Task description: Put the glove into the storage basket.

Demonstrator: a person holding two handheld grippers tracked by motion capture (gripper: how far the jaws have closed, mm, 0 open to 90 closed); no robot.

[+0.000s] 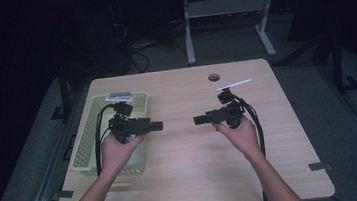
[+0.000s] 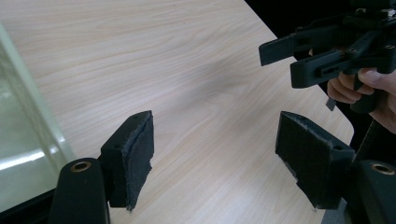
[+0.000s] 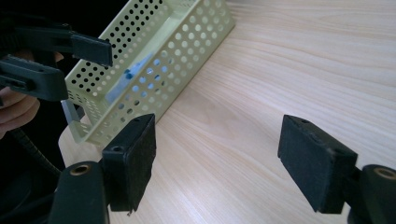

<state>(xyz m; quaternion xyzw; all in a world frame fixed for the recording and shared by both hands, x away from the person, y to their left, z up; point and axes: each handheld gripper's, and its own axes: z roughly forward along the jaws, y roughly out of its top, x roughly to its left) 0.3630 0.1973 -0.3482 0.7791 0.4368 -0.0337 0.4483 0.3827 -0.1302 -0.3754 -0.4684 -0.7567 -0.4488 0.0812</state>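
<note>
- Left gripper [image 1: 155, 126] held in the person's left hand [image 1: 116, 149], above the right edge of the pale green perforated basket [image 1: 82, 140], pointing toward the desk [image 1: 200, 178] middle.
- Right gripper [image 1: 200, 120] in the right hand [image 1: 240, 134], over bare desk, pointing back at the left one; the two tips face each other with a clear gap between.
- Left gripper view: its fingers [image 2: 135, 158] stand wide apart, only wood grain between the pads, nothing held. The right gripper shows top right, cut off by the frame edge, part of the hand behind it.
- Right gripper view: fingers [image 3: 133, 161] also spread wide, empty, desk surface between them. The left gripper sits at the left edge, mostly cropped, dark and hard to read.
- Basket lies at the desk's left side, long axis running away from the person; near end partly hidden by the left hand and forearm in the high view.
- Something bluish-grey lies inside the basket [image 3: 128, 79], seen only through the holes; cannot tell what it is.
- In the left gripper view the basket wall is a blurred pale strip at the left edge.
- Small round hole [image 1: 214, 77] in the desk near the far edge.
- Cables [image 1: 99, 124] trail from both grippers back along the forearms.
- Background beyond the desk is very dark; a second desk frame [image 1: 188, 29] is barely legible.
</note>
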